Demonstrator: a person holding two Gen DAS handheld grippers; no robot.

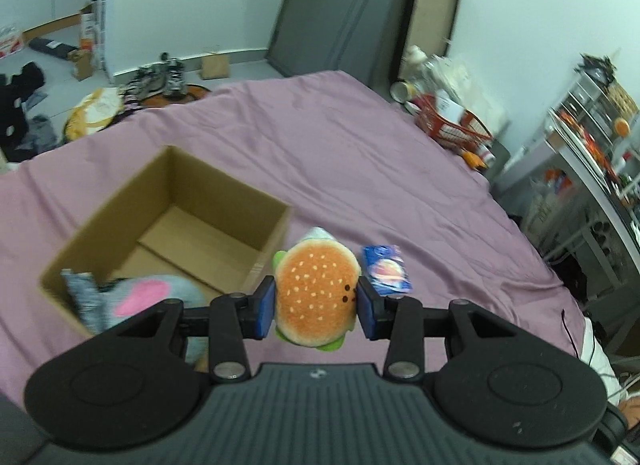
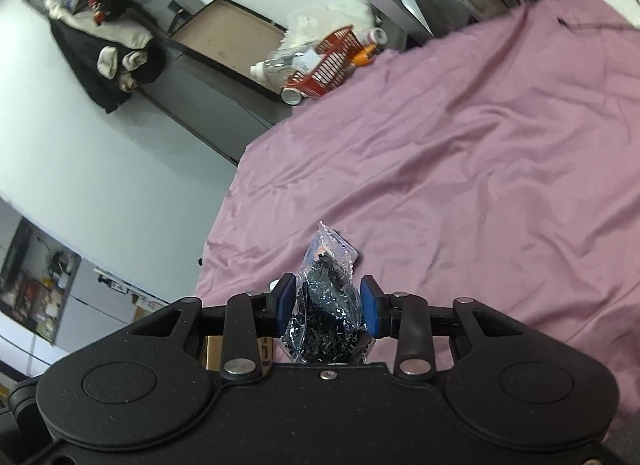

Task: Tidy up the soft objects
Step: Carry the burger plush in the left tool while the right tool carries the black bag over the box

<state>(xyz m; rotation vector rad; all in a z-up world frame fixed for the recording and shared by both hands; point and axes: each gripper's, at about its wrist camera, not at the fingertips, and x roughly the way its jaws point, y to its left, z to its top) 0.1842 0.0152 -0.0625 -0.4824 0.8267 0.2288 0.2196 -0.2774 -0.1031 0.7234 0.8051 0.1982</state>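
The left gripper (image 1: 316, 307) squeezes a burger toy (image 1: 316, 297) above the pink sheet (image 1: 360, 153), just right of an open box (image 1: 168, 225) with a gray plush (image 1: 148, 297) inside. The right gripper (image 2: 329, 305) pinches a clear bag (image 2: 328, 305) of black bits. A red basket (image 1: 452, 125) sits beside the bed, near white walls (image 1: 192, 5).

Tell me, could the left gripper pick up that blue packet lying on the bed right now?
Probably not yet. The left gripper is shut on the burger plush, so its jaws are full. The blue packet lies in the open just beyond, unobstructed, once the plush is dropped.
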